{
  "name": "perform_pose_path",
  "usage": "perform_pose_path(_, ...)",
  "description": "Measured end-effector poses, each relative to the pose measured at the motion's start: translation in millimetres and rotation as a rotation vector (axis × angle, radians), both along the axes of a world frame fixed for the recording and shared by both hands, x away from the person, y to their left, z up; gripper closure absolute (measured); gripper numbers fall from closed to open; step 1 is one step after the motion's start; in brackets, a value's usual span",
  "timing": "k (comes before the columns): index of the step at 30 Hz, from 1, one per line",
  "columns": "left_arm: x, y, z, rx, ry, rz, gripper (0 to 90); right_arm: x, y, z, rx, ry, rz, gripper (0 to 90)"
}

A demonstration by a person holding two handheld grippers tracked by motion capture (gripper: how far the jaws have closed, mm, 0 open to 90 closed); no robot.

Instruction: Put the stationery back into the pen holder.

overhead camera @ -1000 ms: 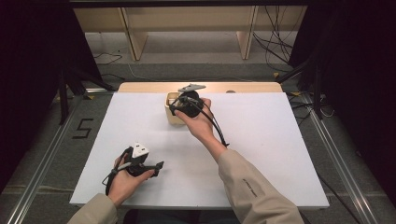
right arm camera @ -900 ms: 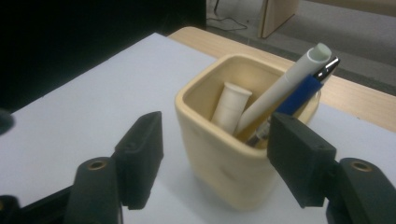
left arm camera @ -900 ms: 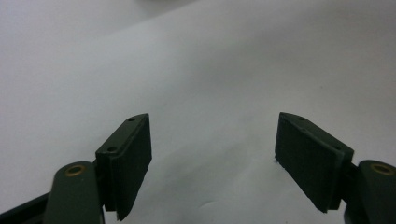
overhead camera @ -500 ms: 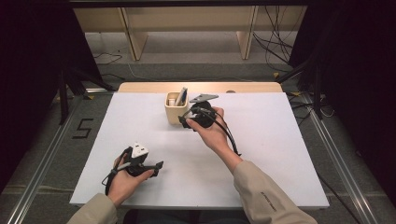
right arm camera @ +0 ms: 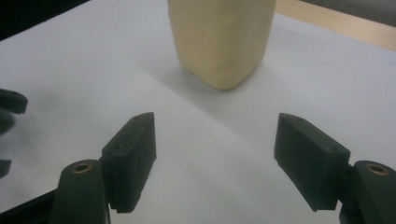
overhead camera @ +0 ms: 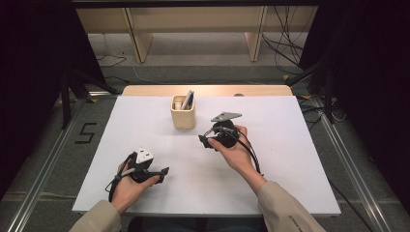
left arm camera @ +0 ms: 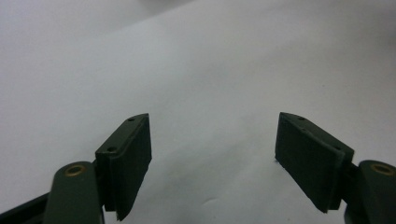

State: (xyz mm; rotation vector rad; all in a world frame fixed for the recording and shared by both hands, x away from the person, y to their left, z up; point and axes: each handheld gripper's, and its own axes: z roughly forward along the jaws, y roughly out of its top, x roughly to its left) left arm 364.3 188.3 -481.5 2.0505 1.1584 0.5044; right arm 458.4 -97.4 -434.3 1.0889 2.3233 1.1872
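A cream holder cup (overhead camera: 183, 116) stands at the far middle of the white table (overhead camera: 290, 159), with a dark pen-like item (overhead camera: 188, 100) and a pale one leaning inside it. My right gripper (overhead camera: 205, 141) hovers just right of and nearer than the cup, open, nothing between its jaws. In the right gripper view the cup (right arm camera: 222, 42) stands ahead of the open right gripper (right arm camera: 215, 121). My left gripper (overhead camera: 163, 175) rests near the front left, open and empty. The left gripper (left arm camera: 212, 121) looks onto bare white tabletop.
A wooden strip (overhead camera: 251, 90) runs along the table's far edge, with wooden shelf legs (overhead camera: 138, 41) beyond it. Cables (overhead camera: 285, 48) lie on the floor at the far right. Metal rails (overhead camera: 43, 164) flank the table. A bit of the left gripper (right arm camera: 10, 114) appears in the right gripper view.
My right gripper has drawn back from over the cup, toward the person and to the right. The cup and the items in it are uncovered. The left gripper has stayed put.
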Motion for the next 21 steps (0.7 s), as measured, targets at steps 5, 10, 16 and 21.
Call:
perform_pose_path(5, -0.3, -0.2, 0.1, -0.003, -0.003, 0.001, 26.9, -10.8, -12.2, -8.2, -0.013, 0.01, -0.006, 30.1)
perform_pose_path(10, -0.4, 0.8, 0.6, -0.002, -0.002, -0.006, 26.8, -19.2, -22.0, -15.1, -0.03, 0.009, -0.014, 29.7)
perform_pose_path(16, -0.3, 1.0, -0.1, 0.001, 0.002, -0.008, 26.7, -29.9, -30.8, -17.8, -0.04, 0.014, -0.012, 29.7)
perform_pose_path(21, -0.4, 1.1, 0.0, 0.003, 0.001, -0.008, 26.8, -37.1, -36.6, -22.6, -0.053, 0.025, -0.009, 29.5)
